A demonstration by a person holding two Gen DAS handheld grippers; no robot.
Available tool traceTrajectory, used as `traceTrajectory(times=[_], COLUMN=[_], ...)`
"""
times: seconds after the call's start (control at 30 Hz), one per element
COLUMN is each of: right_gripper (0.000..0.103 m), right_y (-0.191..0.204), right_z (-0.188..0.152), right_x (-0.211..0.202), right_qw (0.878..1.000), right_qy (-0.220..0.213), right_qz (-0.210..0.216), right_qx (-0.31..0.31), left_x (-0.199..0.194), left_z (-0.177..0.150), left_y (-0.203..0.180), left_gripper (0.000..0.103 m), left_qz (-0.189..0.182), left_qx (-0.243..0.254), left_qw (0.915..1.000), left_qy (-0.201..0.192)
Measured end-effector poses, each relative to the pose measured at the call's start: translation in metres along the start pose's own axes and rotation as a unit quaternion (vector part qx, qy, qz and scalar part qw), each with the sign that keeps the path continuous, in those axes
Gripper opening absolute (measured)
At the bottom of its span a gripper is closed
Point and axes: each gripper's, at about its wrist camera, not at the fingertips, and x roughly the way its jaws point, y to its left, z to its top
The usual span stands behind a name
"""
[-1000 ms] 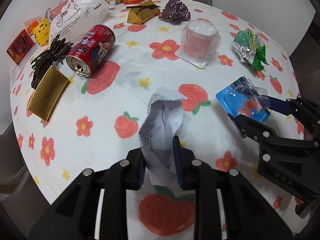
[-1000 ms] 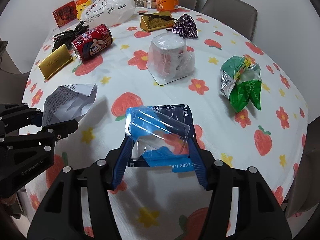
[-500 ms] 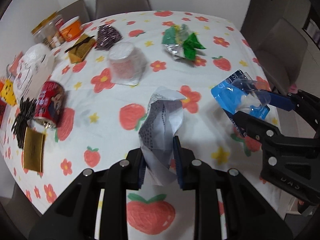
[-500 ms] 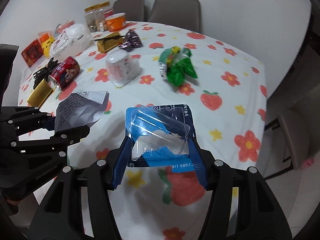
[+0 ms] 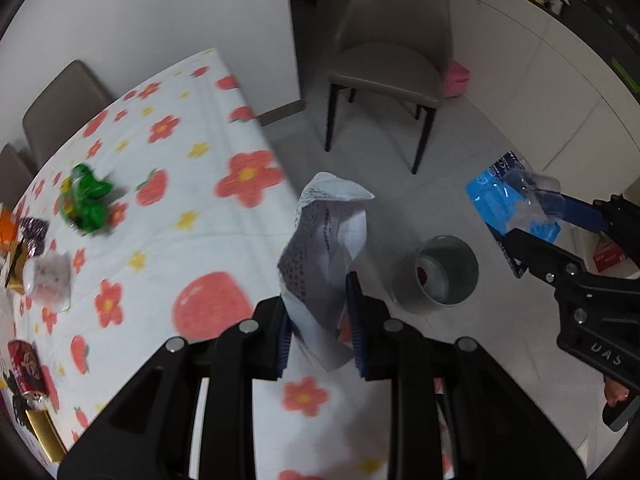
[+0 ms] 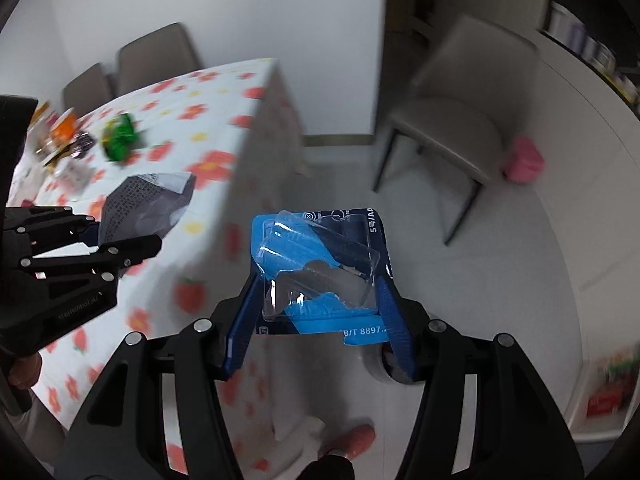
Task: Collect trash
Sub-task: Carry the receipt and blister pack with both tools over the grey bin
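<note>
My left gripper [image 5: 320, 316] is shut on a crumpled white receipt [image 5: 326, 248] and holds it past the table's corner, above the floor. My right gripper [image 6: 318, 312] is shut on a blue blister pack with a clear plastic bubble [image 6: 320, 264]; it also shows in the left wrist view [image 5: 516, 204]. A grey round trash bin [image 5: 446, 276] stands on the floor below, between the two grippers. In the right wrist view only a sliver of the bin [image 6: 378, 364] shows under the pack. The receipt [image 6: 144, 200] and left gripper [image 6: 120, 248] appear at the left there.
The flowered tablecloth [image 5: 168, 208] still carries a green wrapper [image 5: 88, 200], a wrapped cup [image 5: 50, 280], a red can [image 5: 26, 366] and a gold pack [image 5: 44, 432]. A grey chair [image 5: 392, 60] stands on the tiled floor beyond the bin. A pink object [image 6: 524, 160] lies behind the chair.
Both grippers have swung right, away from over the table to beyond its corner, each still holding its item. The floor, chair and trash bin have come into view.
</note>
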Motion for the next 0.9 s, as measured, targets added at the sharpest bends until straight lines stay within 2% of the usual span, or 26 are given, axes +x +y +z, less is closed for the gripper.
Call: traceTrajectory(times=[0.1, 0.23, 0.43, 0.63, 0.9], right_gripper=[0.056, 0.056, 0.056, 0.056, 0.058], right_y=[-0.065, -0.131, -0.193, -0.224, -0.236], right_z=[-0.026, -0.055, -0.087, -0.102, -0.11], right_x=[-0.007, -0.008, 0.02, 0.076, 0.147], right_qw=[0.999, 0.997, 0.995, 0.994, 0.994], right_qy=[0.013, 0.031, 0.052, 0.062, 0.083], right_qz=[-0.022, -0.038, -0.044, -0.031, -0.015], right_qx=[0.037, 0.062, 0.067, 0.079, 0.075], left_x=[0.015, 0.043, 0.097, 0.166, 0.232], left_z=[0.013, 0.022, 0.025, 0.027, 0.033], left_y=[-0.061, -0.136, -0.219, -0.255, -0.251], left_gripper=[0.025, 0.025, 0.025, 0.025, 0.025], left_qz=[-0.016, -0.041, -0.067, -0.067, -0.056], left_qx=[0.026, 0.035, 0.057, 0.085, 0.094], left_qw=[0.9995, 0.9983, 0.9952, 0.9919, 0.9897], left_qy=[0.004, 0.022, 0.042, 0.067, 0.092])
